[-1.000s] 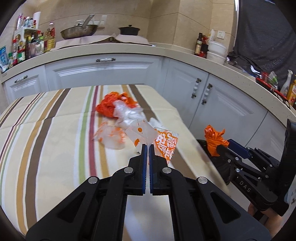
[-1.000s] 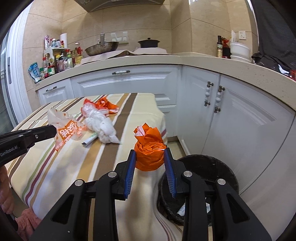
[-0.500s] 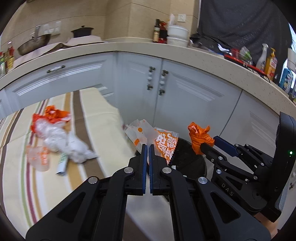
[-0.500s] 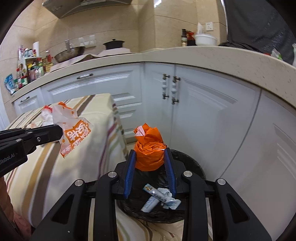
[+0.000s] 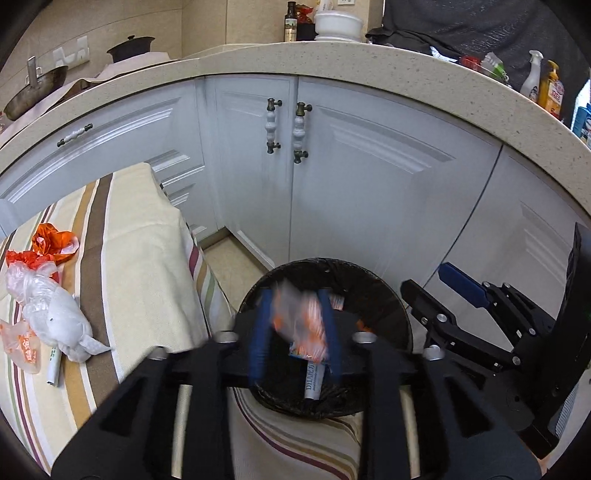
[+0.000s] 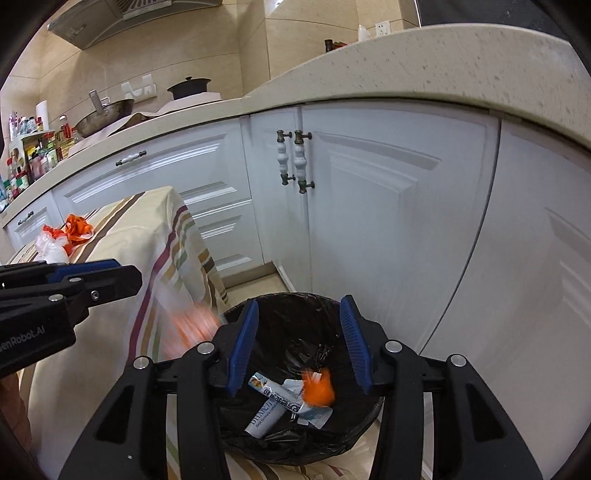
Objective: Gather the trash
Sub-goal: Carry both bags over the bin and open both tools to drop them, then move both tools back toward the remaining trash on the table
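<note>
White kitchen cabinets back us; both our left gripper (image 5: 293, 332) and right gripper (image 6: 299, 343) hold jaws apart over the black bin (image 6: 280, 314), orange-printed wrapper (image 5: 301, 325) and orange bag (image 6: 317, 386) dropping in.

I see a glossy black plastic bin liner (image 6: 295, 325), crinkly clear plastic bags (image 5: 51, 317) on striped woven cloth (image 5: 140, 280), and a speckled stone counter (image 5: 332, 59) over smooth satin-white cabinets (image 5: 369, 177).

We're in somebody's home kitchen: speckled counter (image 6: 461, 62), white cabinets (image 5: 369, 177), a wok (image 6: 105, 114), range hood (image 6: 122, 18), and spice bottles (image 6: 33, 155) crowding the corner.
</note>
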### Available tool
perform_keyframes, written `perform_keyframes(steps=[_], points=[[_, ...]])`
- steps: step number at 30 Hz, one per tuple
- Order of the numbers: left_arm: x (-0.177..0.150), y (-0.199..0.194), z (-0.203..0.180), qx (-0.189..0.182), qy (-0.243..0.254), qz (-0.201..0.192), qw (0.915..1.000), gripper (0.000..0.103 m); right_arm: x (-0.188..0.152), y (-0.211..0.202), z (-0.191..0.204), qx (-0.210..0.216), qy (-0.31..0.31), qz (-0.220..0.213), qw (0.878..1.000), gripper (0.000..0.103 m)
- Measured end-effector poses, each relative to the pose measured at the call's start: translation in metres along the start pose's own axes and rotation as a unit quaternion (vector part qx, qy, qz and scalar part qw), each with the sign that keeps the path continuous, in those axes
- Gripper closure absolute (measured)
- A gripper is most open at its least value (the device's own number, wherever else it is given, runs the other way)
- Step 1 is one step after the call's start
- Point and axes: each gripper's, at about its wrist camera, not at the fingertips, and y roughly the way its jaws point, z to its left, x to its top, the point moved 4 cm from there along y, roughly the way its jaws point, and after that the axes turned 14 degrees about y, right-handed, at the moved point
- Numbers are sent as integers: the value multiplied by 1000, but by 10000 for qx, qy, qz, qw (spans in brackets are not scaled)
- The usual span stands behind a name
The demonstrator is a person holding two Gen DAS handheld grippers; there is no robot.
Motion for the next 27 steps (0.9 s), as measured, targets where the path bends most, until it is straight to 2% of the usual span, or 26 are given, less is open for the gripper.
perform_keyframes(steps=[6, 8, 9, 14, 21, 27], points=[[-3, -5, 10, -9, -131, -6, 9999, 69, -2, 0, 3, 28, 27, 47, 10000, 57], [-5, -11, 16, 20, -211, -60, 9998, 64, -2, -3, 7, 67, 14, 40, 10000, 57], [-7, -16, 21, 61, -260, -90, 9996, 59, -1, -4, 10, 106, 2, 32, 9999, 57], [-18, -40, 44, 255, -426, -209, 9985, 57, 3, -12, 39, 406, -133, -7, 9991, 57], [-44, -77, 93, 747, -781, -316, 9936, 57, 5, -20, 96, 891, -489, -1, 9948, 56], [-71, -102, 139, 1272, -1167, -319, 9845, 57, -1, -24, 145, 1246, -853, 95, 9885, 56]])
